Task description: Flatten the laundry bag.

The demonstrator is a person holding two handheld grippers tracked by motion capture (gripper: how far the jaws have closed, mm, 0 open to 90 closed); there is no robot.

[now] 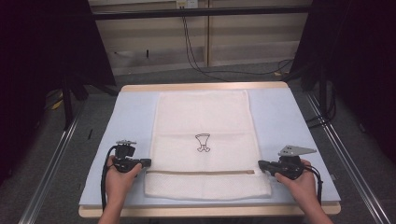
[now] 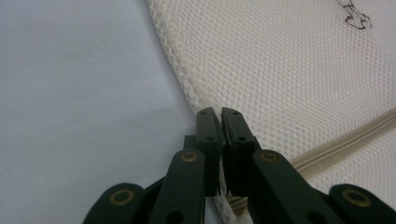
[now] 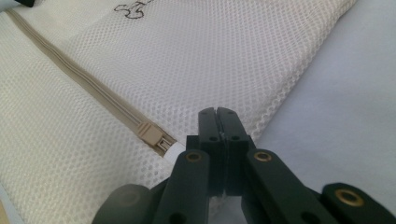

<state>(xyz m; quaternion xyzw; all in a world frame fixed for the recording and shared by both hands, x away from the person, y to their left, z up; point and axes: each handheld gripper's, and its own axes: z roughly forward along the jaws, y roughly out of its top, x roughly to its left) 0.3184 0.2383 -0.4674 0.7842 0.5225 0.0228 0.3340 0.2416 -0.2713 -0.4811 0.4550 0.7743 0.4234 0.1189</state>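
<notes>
Mesh bag [image 1: 203, 140]: cream open-weave cloth, matt; zip [image 3: 88, 86] woven beige tape. Worktop [image 1: 130, 121]: smooth matt pale-blue covering, wood-edged.

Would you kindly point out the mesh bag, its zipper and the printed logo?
Mesh bag [image 1: 201, 112], high view, upper panel.
Zipper [image 3: 84, 84], right gripper view, middle of the tape.
Logo [image 1: 202, 142], high view, centre of the drawing.

We see bare tabletop [image 1: 133, 116] in strips to the left and right of the mesh bag [image 1: 203, 121], wide enough for a gripper to slide along either side. The bag lies flat across the middle, reaching nearly to the far edge. Our left gripper [image 1: 148, 163] and right gripper [image 1: 260, 164] sit at its side edges, beside the zipper [image 1: 201, 172].
</notes>
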